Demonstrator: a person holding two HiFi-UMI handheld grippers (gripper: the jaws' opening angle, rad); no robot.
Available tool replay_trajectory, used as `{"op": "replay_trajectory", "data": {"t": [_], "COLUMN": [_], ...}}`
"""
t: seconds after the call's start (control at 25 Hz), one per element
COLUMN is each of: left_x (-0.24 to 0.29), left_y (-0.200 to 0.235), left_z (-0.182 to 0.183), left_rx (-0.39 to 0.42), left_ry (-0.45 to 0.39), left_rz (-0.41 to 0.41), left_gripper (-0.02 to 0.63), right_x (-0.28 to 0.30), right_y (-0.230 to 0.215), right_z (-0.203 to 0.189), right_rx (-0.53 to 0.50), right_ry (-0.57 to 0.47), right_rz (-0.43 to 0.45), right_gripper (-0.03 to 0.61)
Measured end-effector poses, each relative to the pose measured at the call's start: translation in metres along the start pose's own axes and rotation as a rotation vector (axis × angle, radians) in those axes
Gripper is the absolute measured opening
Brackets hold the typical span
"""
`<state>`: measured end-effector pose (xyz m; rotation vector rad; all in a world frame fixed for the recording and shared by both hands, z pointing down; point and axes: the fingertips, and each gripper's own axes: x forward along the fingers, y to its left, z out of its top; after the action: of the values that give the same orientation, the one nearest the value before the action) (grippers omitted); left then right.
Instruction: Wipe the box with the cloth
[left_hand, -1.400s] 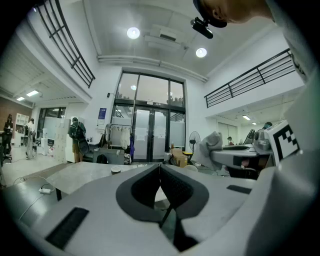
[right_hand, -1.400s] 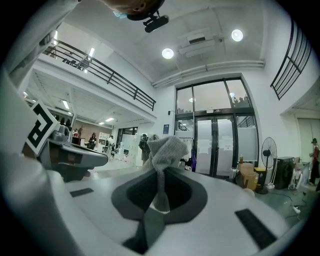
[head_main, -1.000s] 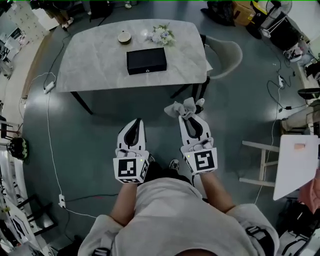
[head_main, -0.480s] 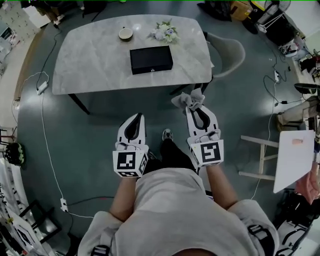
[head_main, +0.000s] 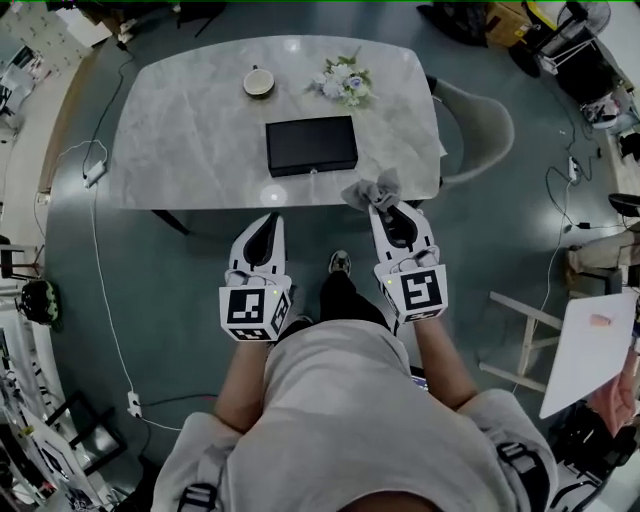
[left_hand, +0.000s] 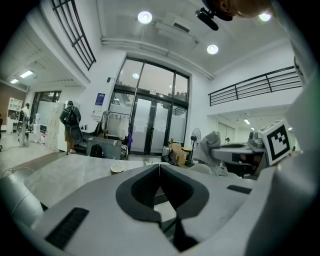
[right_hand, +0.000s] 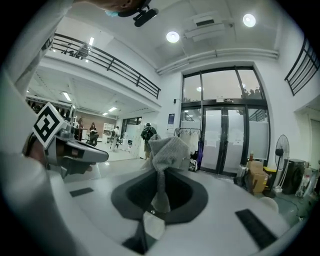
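The box (head_main: 311, 146), black & flat, is lying shut on the desk (head_main: 180, 140), approx. mid-width and near the front edge; its lid is down, so nothing inside is being shown. The cloth (head_main: 372, 190), grey & bunched, is being gripped by the right tongs (head_main: 386, 208): in the right gripper view its jaws are being pressed together on a thin neck of the fabric, w/ the rest bulging out past the tips. In the head view the bunch is being held over the desk's front edge, just beside the box's near right corner and apart from it; contact w/ the desk can't be told. The left tongs (head_main: 269, 218) are being held level w/ the right ones, short of the desk edge & over the floor; in the left gripper view the jaws are closed tip to tip, w/ nothing between them. At the desk's far side a small round cup (head_main: 259, 81) is standing left of a bunch of flowers (head_main: 345, 82), both well apart from the box; what's in the cup can't be made out. A chair (head_main: 480, 120) is standing at the desk's right end. In the right gripper view a brown carton (right_hand: 256, 179) is being seen by the glass doors, contents unreadable.
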<state>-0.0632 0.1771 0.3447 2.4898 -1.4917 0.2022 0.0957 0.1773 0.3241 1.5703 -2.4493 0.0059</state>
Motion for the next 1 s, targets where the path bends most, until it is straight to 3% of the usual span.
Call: {"op": "replay_trajectory", "data": {"t": [0.52, 0.72, 1.0], "left_x": [0.109, 0.134, 0.169], "left_y": [0.031, 0.063, 0.124], "left_z": [0.004, -0.006, -0.046], "left_rx": [-0.021, -0.034, -0.068], "left_ry": [0.107, 0.146, 0.239], "left_rz": [0.1, 0.13, 0.148], "left_gripper": [0.023, 0.023, 0.023], "right_x": [0.098, 0.137, 0.2], "right_y": [-0.068, -0.064, -0.023], "right_z": [-0.017, -0.03, -0.061], "right_rx": [-0.028, -0.032, -0.135], "right_ry": [0.073, 0.119, 0.233], "right_rz": [0.161, 0.207, 0.32], "right_gripper": [0.049, 0.049, 0.049]}}
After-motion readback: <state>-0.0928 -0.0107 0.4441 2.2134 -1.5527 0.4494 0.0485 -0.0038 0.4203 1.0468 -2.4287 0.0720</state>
